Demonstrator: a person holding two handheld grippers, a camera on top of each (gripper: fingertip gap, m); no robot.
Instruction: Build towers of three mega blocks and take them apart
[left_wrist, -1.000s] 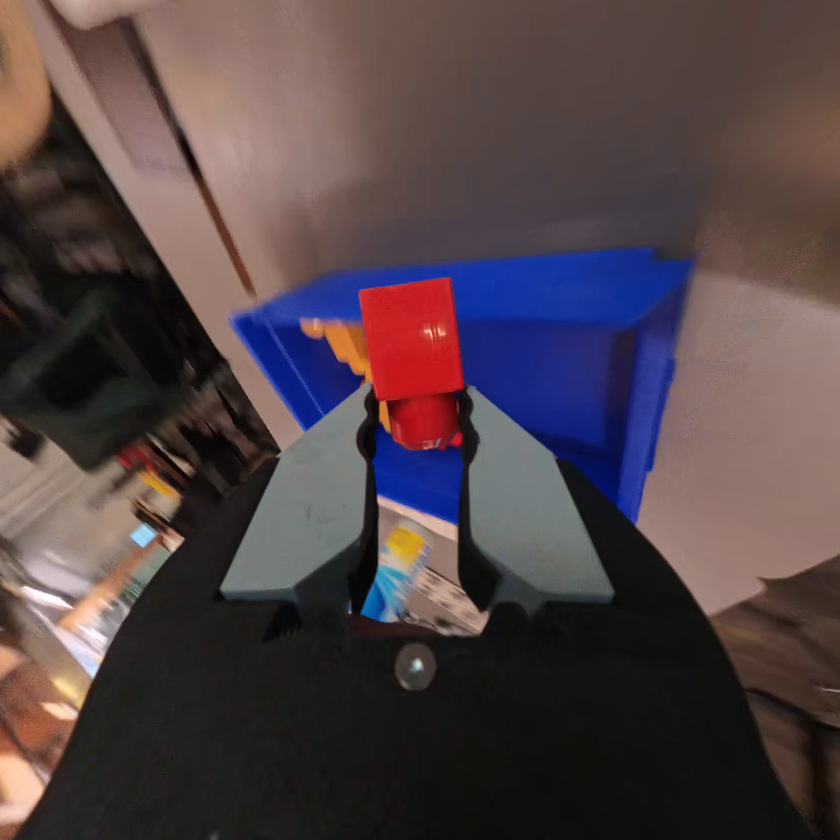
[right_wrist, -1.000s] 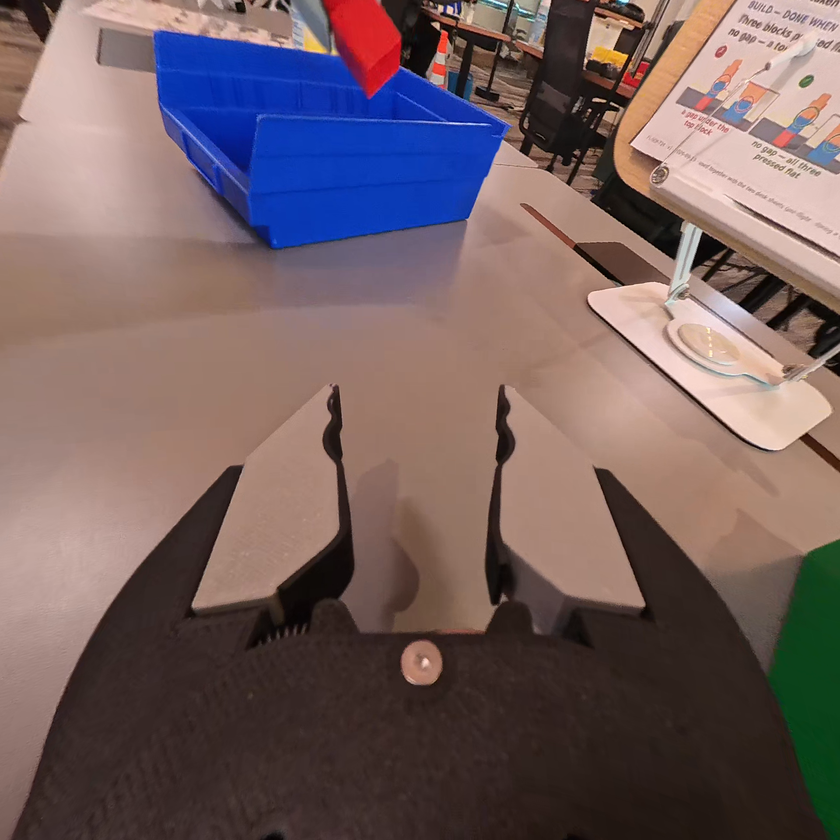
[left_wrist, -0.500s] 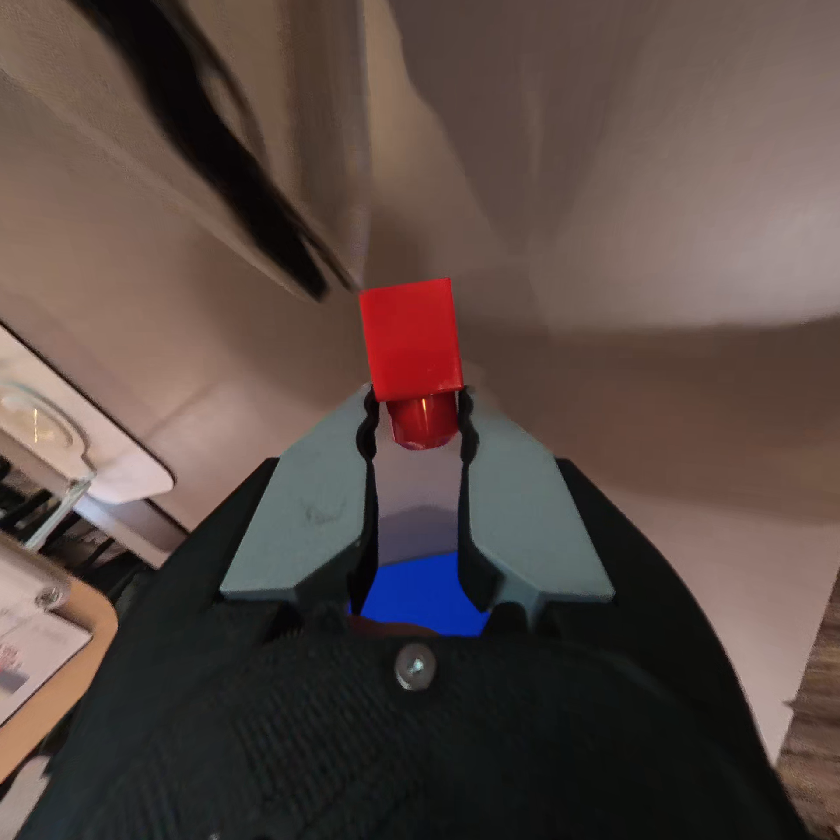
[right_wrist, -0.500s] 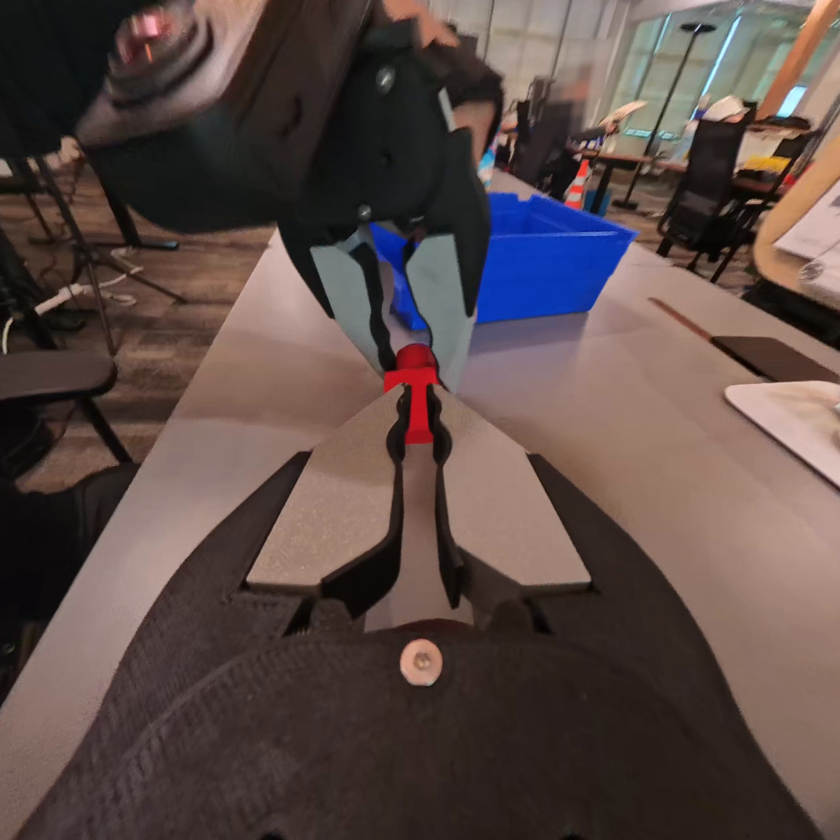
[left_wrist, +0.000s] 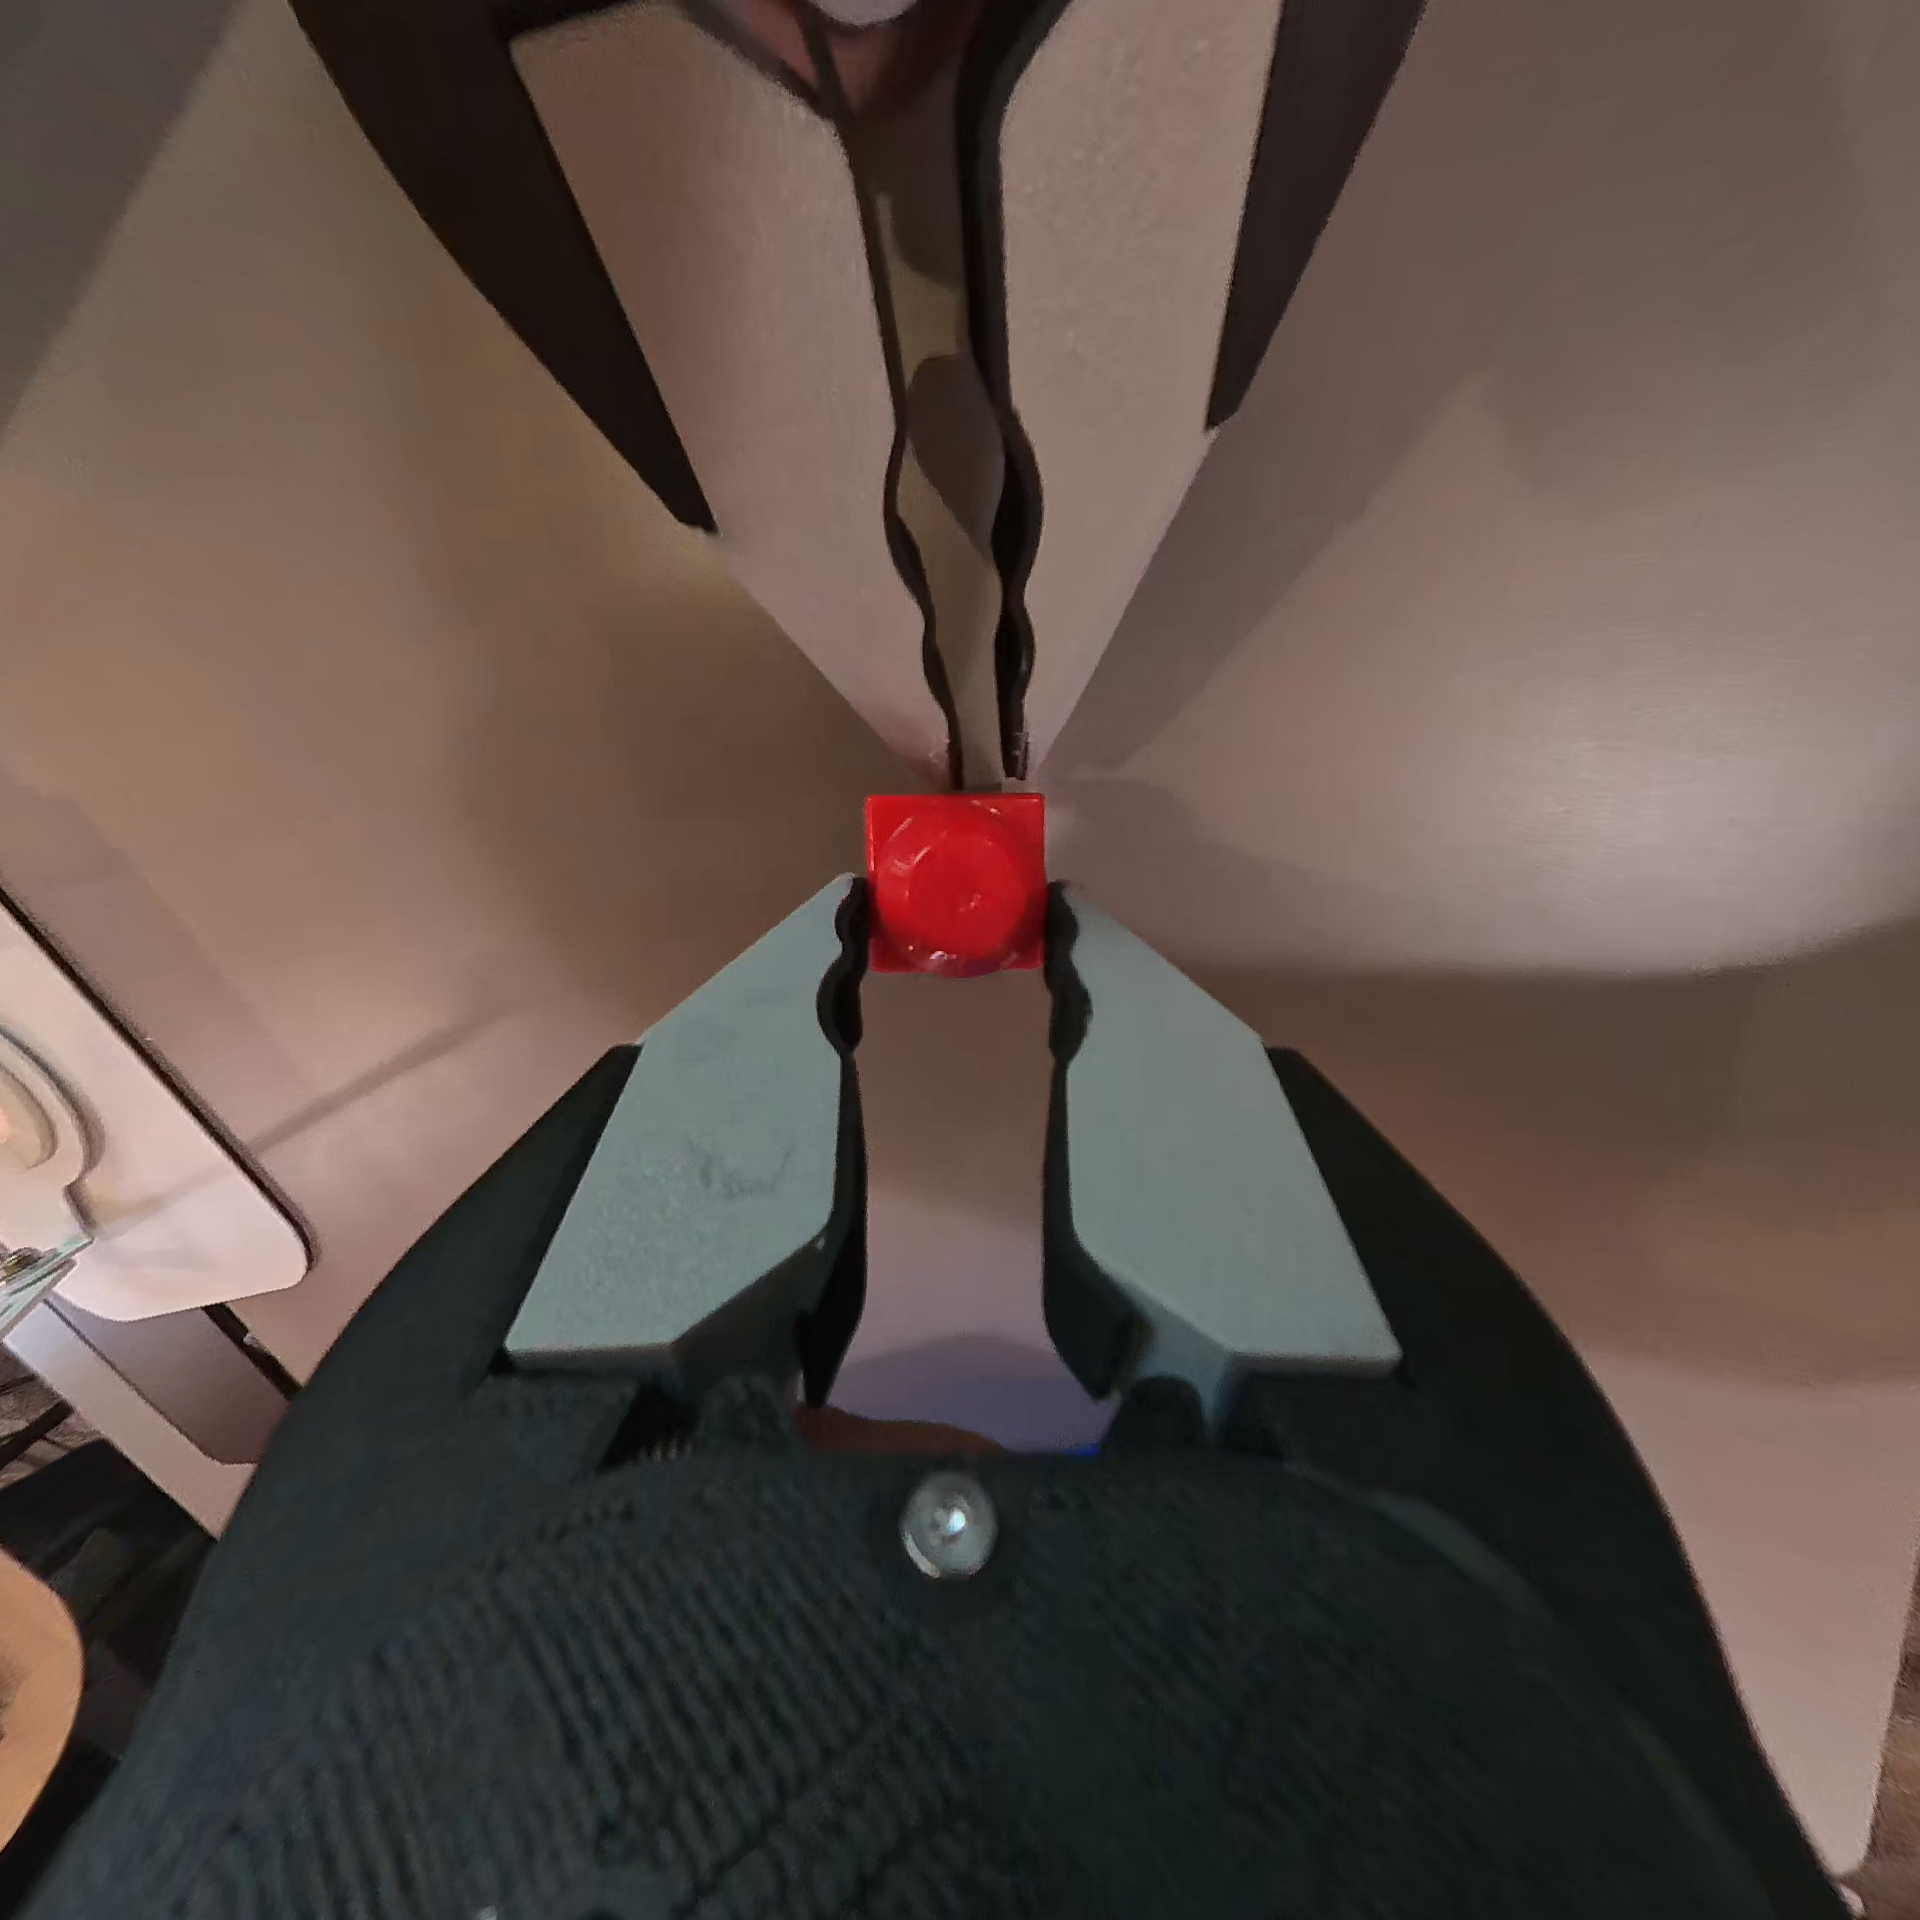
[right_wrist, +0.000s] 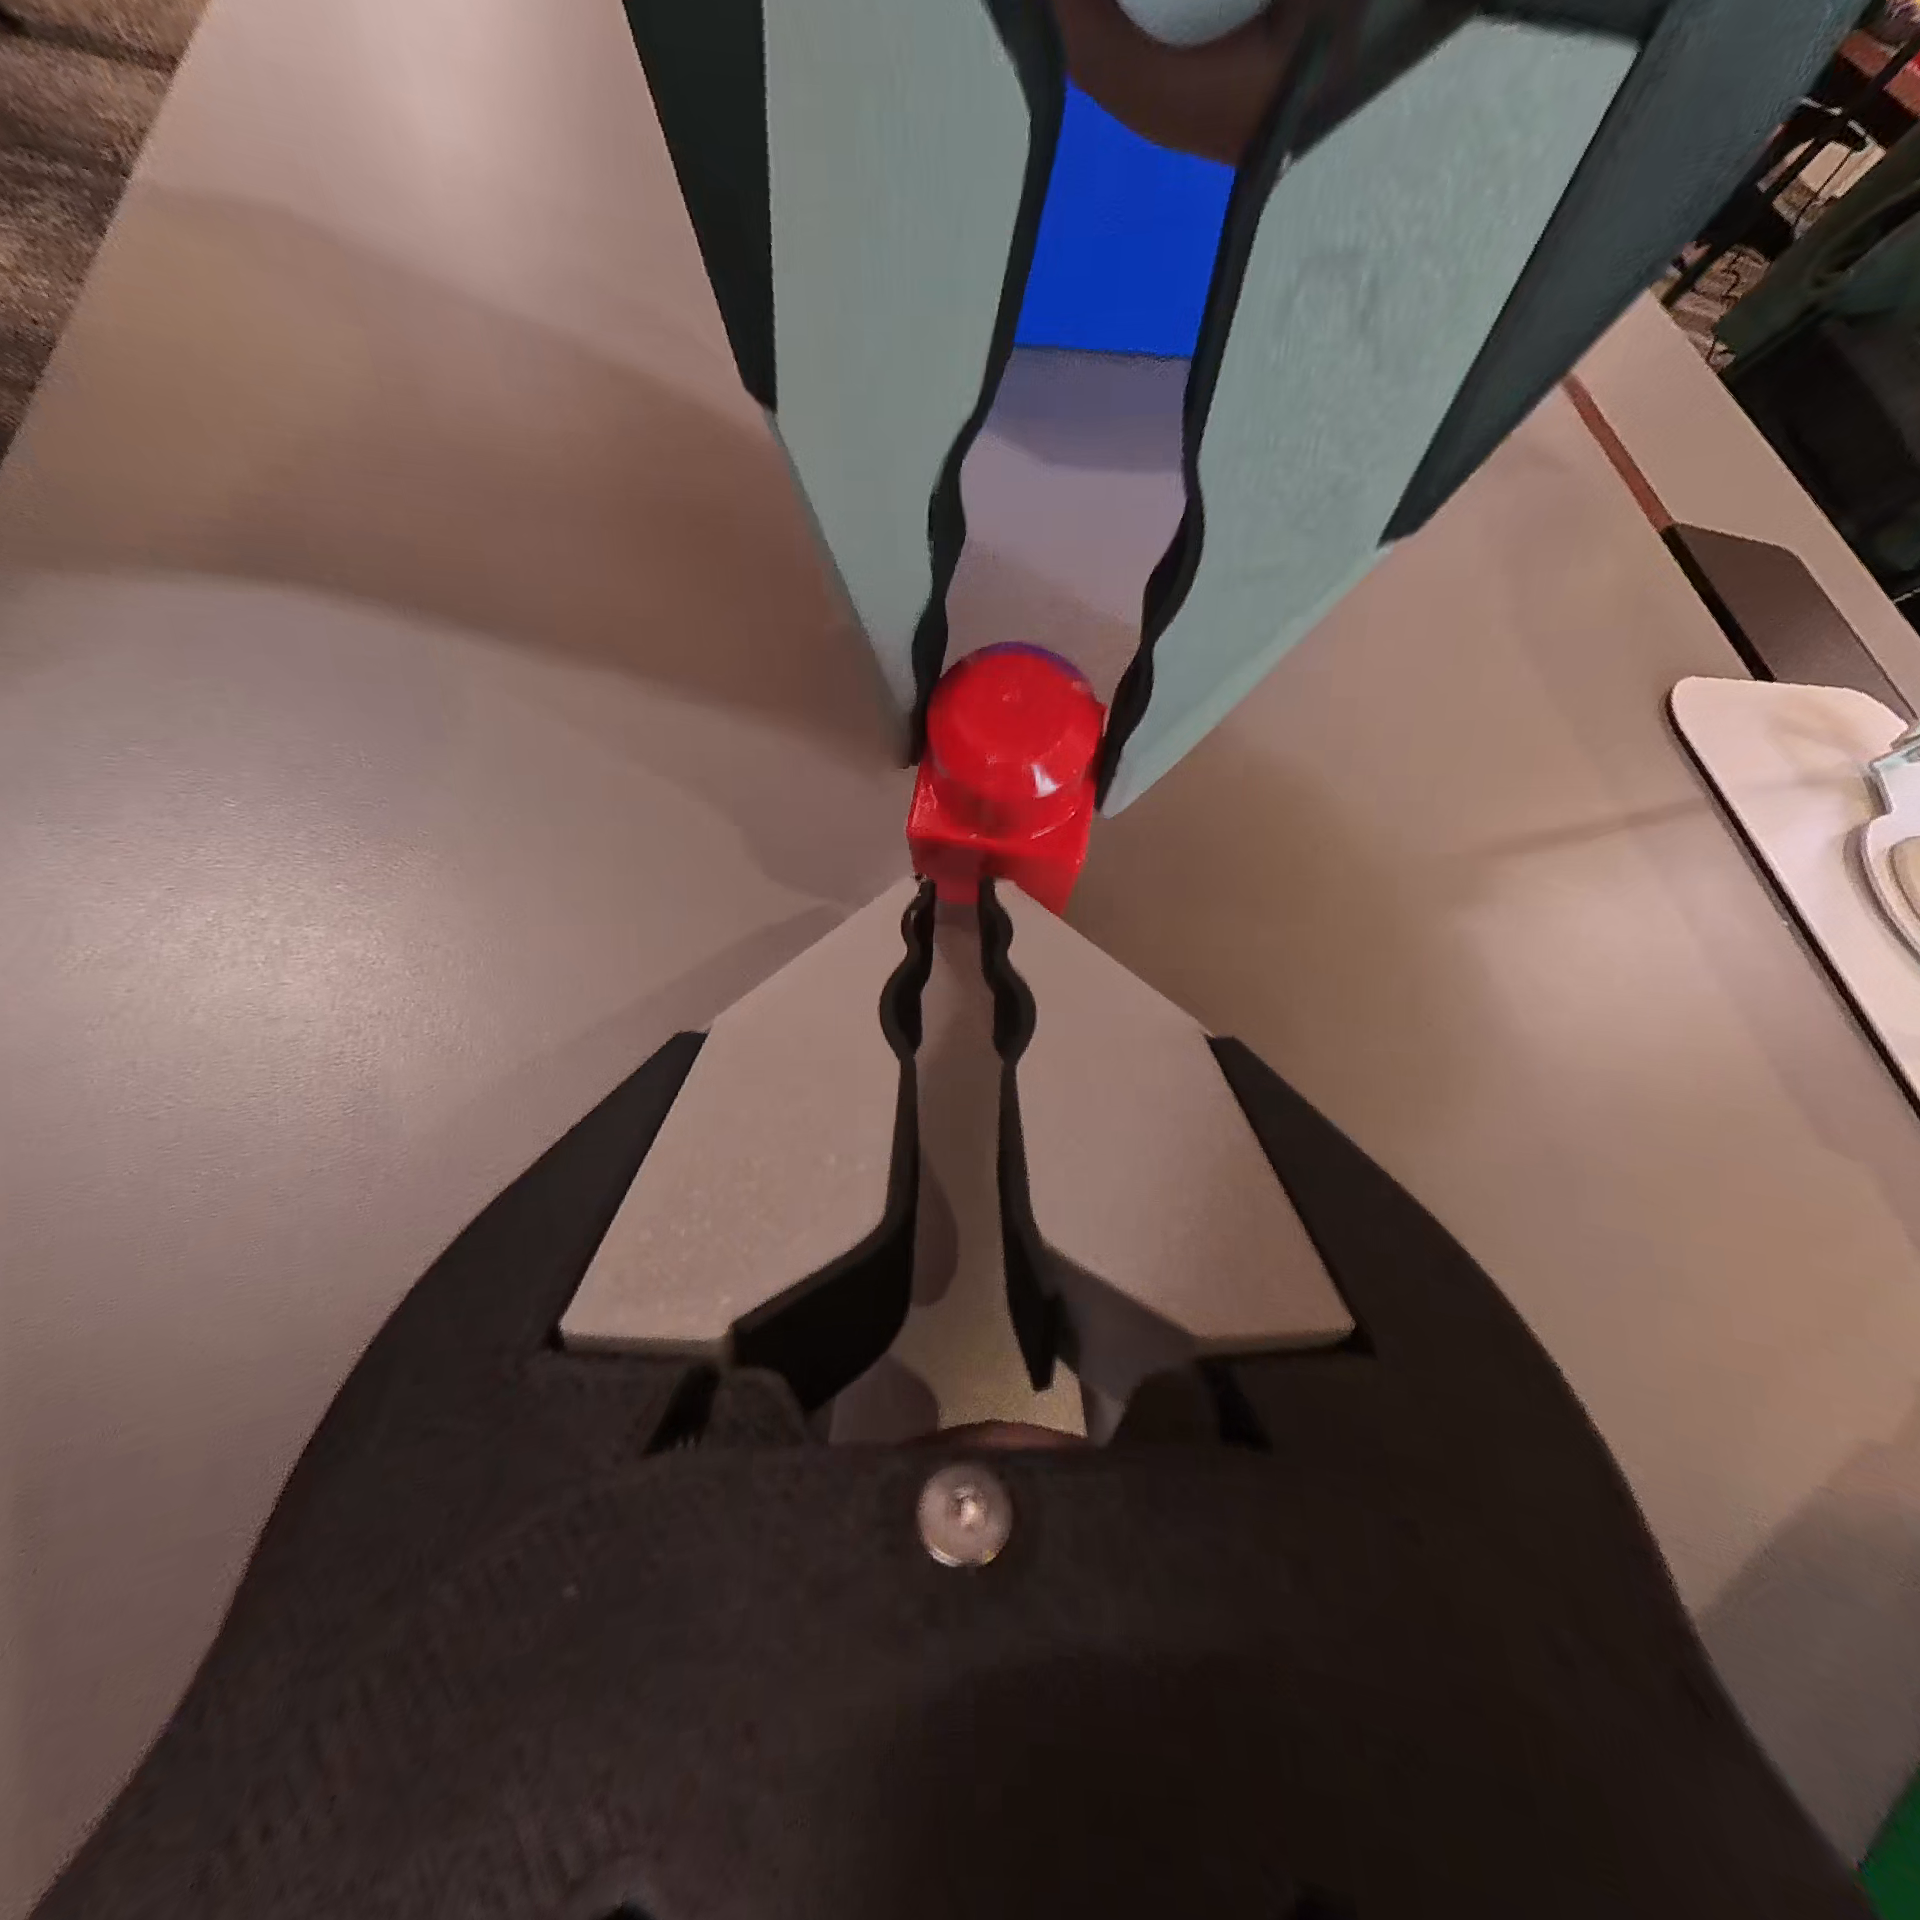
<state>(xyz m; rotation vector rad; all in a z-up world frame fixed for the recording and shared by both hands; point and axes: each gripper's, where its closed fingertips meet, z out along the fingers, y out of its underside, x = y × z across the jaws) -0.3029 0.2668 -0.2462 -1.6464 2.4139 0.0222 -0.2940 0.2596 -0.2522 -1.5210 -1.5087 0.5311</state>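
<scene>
There are 2 cameras, 1 on each gripper, and each looks forward along its 2 fingers. They face each other, very close. The left camera looks down past the left gripper (left_wrist: 956, 914) at the grey table (left_wrist: 1455, 644), with the right gripper (left_wrist: 982, 764) coming in from the top. The right camera looks lower across the table (right_wrist: 364, 831), over the right gripper (right_wrist: 956, 894), toward a blue bin (right_wrist: 1122, 239) far back. Both cameras see the same red block (left_wrist: 954, 885) (right_wrist: 1003, 779) in the middle, where the fingertips meet.
</scene>
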